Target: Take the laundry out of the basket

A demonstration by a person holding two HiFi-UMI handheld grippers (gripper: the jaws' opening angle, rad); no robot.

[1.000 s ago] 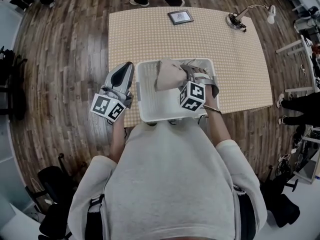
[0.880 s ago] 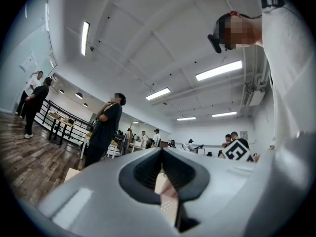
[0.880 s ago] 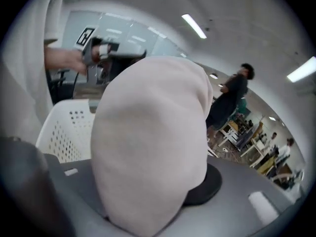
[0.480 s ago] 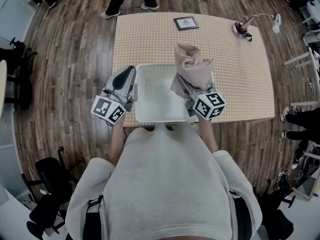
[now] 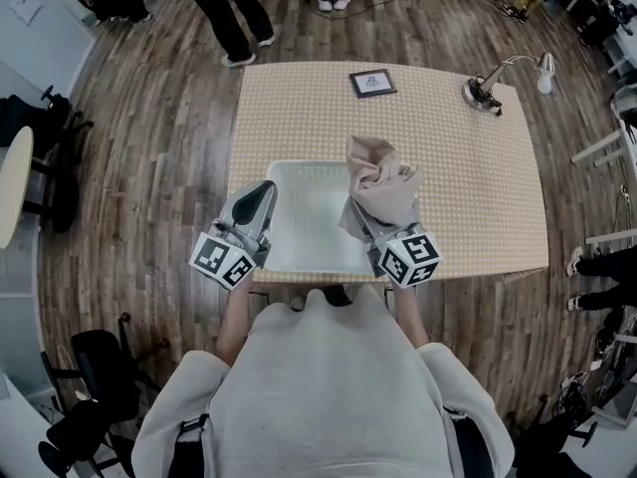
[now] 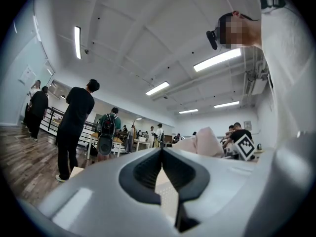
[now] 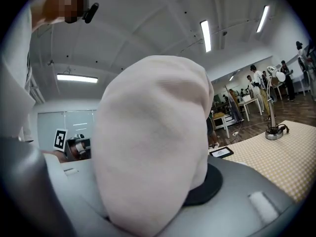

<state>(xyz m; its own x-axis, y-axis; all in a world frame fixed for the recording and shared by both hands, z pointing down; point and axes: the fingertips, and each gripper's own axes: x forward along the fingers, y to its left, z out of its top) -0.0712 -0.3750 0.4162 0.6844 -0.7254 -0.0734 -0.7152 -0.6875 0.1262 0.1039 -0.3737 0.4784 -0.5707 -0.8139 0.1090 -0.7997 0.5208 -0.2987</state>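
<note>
A beige cloth (image 5: 380, 179) is bunched up in my right gripper (image 5: 365, 217), which is shut on it and holds it over the right side of the white basket (image 5: 299, 168). In the right gripper view the cloth (image 7: 153, 147) fills the middle and hides the fingertips of the right gripper (image 7: 163, 201). The basket's floor shows bare. My left gripper (image 5: 266, 189) hangs beside the basket's left rim, shut, with nothing in it. In the left gripper view the left gripper (image 6: 161, 151) has its jaws meeting, and the cloth (image 6: 202, 142) shows beyond them.
The basket sits at the near edge of a checked table (image 5: 299, 108). A small picture frame (image 5: 372, 83) and a desk lamp (image 5: 483, 93) stand at the far side. People (image 5: 224, 8) stand on the wooden floor beyond the table.
My right gripper has risen out of the basket with the cloth and rolled over, so the cloth now stands up above the rim. The left gripper shifted slightly alongside the basket.
</note>
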